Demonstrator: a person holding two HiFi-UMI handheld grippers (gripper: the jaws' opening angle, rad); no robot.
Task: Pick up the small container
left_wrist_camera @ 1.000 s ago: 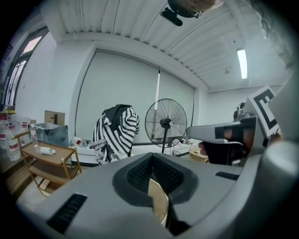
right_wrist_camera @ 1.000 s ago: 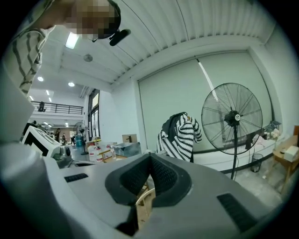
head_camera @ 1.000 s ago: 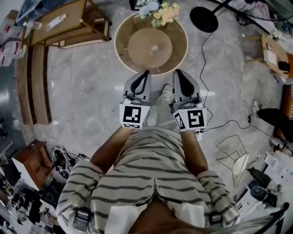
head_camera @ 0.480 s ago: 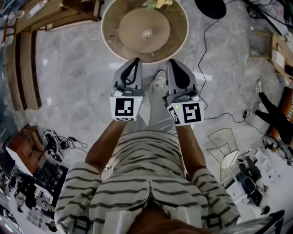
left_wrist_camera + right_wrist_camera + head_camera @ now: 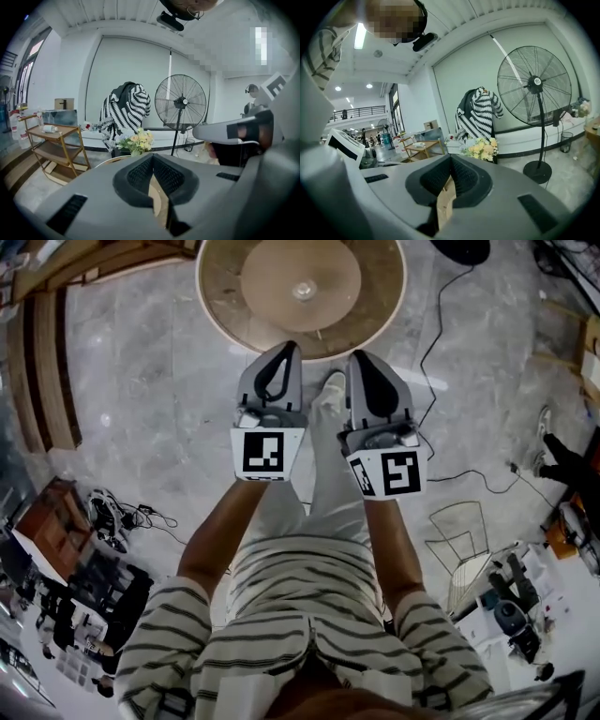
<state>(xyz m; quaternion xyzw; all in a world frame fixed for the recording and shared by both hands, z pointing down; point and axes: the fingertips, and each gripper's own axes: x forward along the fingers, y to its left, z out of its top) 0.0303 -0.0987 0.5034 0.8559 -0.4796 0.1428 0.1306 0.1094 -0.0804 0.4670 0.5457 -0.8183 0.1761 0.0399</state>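
Pads of the left gripper are pressed together with nothing between them. The right gripper shows the same closed V and is also empty. Through the slit under each pair only the tan of the table top shows.

In the head view the two tools sit side by side at centre frame. The tips of the left gripper and the right gripper point up the picture and overlap the near rim of the round table. The person's shoe shows between them.

The framing has changed, not the grip. A second ago the table was a smaller oval lower in the picture, with the flowers on its far edge. Now it is wider and pushed against the top edge, and the flowers are cut out of that view. They still show beyond the jaws in the left gripper view. Both pairs of jaws look as shut as they did then.

I read this as an approach under way, with the person closing on the table. A small pale thing at the centre of the inner disc, top middle of the frame, is probably the small container. It sits untouched, well apart from both tips. One gripper must open before it can take it.
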